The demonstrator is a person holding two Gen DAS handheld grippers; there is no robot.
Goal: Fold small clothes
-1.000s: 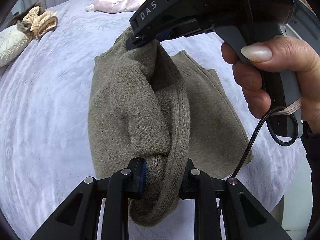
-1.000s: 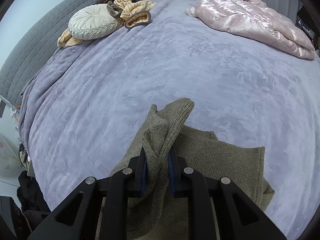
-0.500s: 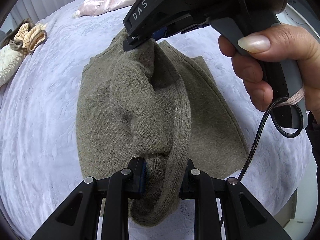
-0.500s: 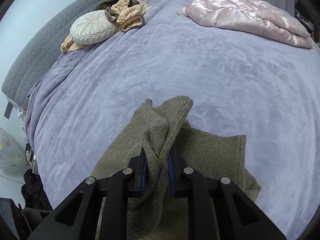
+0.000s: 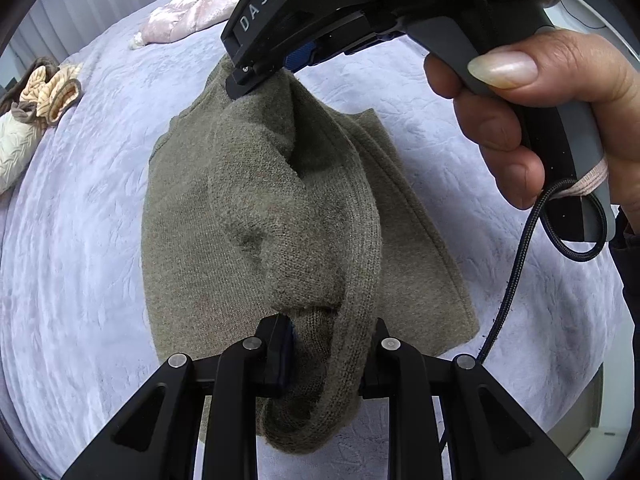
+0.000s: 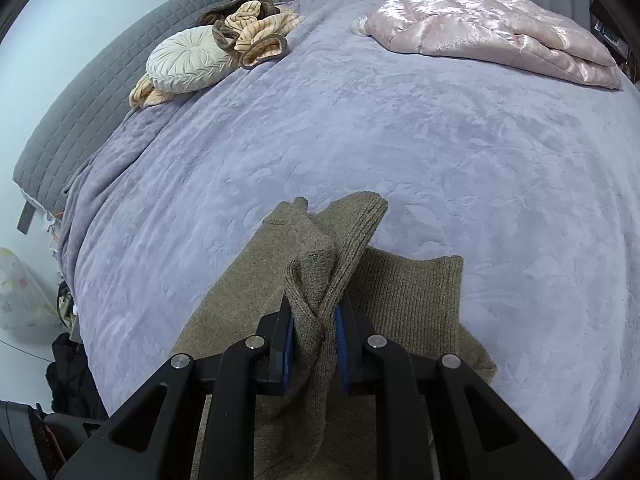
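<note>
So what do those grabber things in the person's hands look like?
Each one is a black plastic tool with two fingers, silver screws and blue pads. The right gripper has white letters "DAS" on its side, a grey pistol handle, a braided black cable looping from the bottom and a pink band. The left gripper shows the same black fingers.

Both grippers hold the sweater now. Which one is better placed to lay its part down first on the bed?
Probably the right gripper: it pinches the far end of the sweater, above the part already flat on the bed. The left gripper holds the near, hanging end.
</note>
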